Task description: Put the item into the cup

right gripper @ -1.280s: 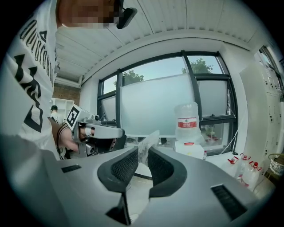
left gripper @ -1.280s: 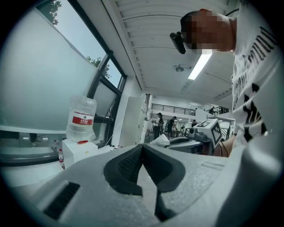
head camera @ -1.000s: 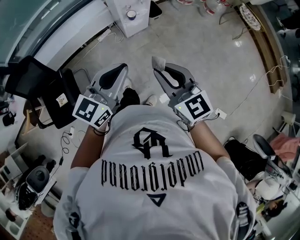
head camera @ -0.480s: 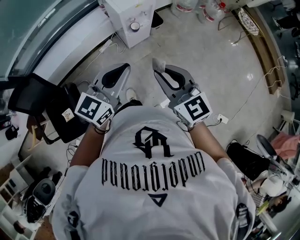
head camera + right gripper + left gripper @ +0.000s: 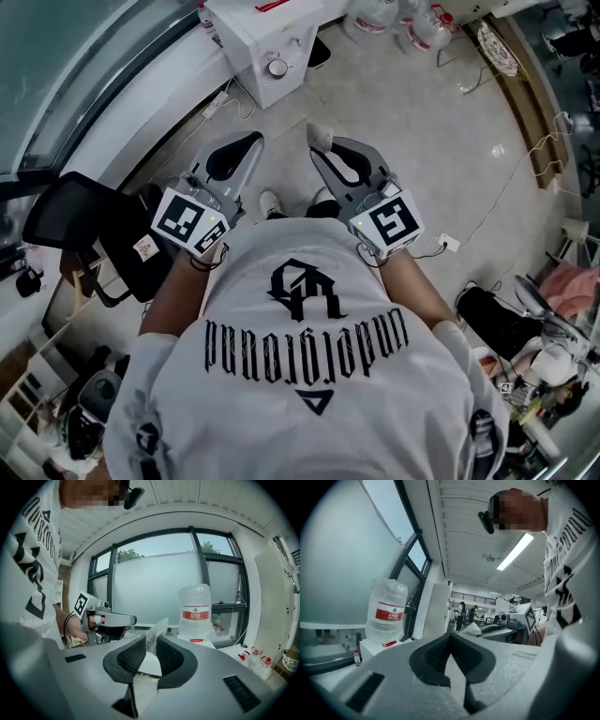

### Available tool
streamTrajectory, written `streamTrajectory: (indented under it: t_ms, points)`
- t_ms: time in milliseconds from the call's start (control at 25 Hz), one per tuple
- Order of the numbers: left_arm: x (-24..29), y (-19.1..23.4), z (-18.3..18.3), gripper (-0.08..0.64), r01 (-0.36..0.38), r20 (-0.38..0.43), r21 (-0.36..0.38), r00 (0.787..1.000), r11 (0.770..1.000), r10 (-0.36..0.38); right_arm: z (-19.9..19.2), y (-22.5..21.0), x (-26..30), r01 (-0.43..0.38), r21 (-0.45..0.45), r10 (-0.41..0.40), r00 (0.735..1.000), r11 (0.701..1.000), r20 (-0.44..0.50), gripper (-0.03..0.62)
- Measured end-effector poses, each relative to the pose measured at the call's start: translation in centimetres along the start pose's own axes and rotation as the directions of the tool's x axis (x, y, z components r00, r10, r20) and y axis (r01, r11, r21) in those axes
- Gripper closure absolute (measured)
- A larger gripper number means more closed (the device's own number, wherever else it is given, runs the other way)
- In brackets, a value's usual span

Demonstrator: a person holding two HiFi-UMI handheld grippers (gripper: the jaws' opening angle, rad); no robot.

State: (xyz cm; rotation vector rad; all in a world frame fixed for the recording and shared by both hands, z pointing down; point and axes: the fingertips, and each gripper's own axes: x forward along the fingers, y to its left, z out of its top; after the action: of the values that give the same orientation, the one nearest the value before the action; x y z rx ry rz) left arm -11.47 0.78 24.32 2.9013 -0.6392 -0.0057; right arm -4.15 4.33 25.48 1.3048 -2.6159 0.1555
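Observation:
In the head view both grippers are held out side by side over a tiled floor. My right gripper is shut on a small clear plastic packet, which sticks up between the pads in the right gripper view. My left gripper is shut with nothing in it; its tips meet in the left gripper view. A small round cup stands on a white cabinet ahead, well beyond both grippers.
A large water bottle with a red label stands on the cabinet before a frosted window. More bottles sit on the floor at the far right. A black chair is at the left, and cables trail at the right.
The cabinet and cup have come closer in the head view, and the chair has slid back along the left. Both grippers keep the same pose, with the packet still held.

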Motion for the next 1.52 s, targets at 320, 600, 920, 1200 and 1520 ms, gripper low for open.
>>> streamTrajectory:
  t_ms: [320,600,920,1200,1520]
  points:
    - [3.6,1.6,0.0,0.546,-0.066,-0.006,-0.012,0.998,0.998,0.066,-0.3,-4.6,1.1,-0.065,0.025,0.065,0.998,0.998,0.001,0.522]
    - [7.7,3.5,-1.7,0.545,-0.185,-0.022,0.013,0.982,0.983,0.185,-1.5,-10.2,1.1,-0.151,0.021,0.152,0.988,0.988,-0.021,0.522]
    - [12.1,4.8,-3.3,0.546,-0.285,-0.042,0.047,0.957,0.957,0.287,-2.7,-14.8,1.9,-0.25,-0.037,0.248,0.968,0.968,-0.047,0.522]
    - [13.8,8.0,-4.6,0.546,-0.325,-0.054,0.008,0.944,0.946,0.325,-4.5,-16.5,5.2,-0.279,-0.003,0.278,0.957,0.96,-0.079,0.522]
    - [15.6,13.1,-6.8,0.546,-0.316,-0.088,-0.002,0.945,0.949,0.315,-6.2,-17.8,10.3,-0.277,0.024,0.278,0.954,0.961,-0.115,0.522]
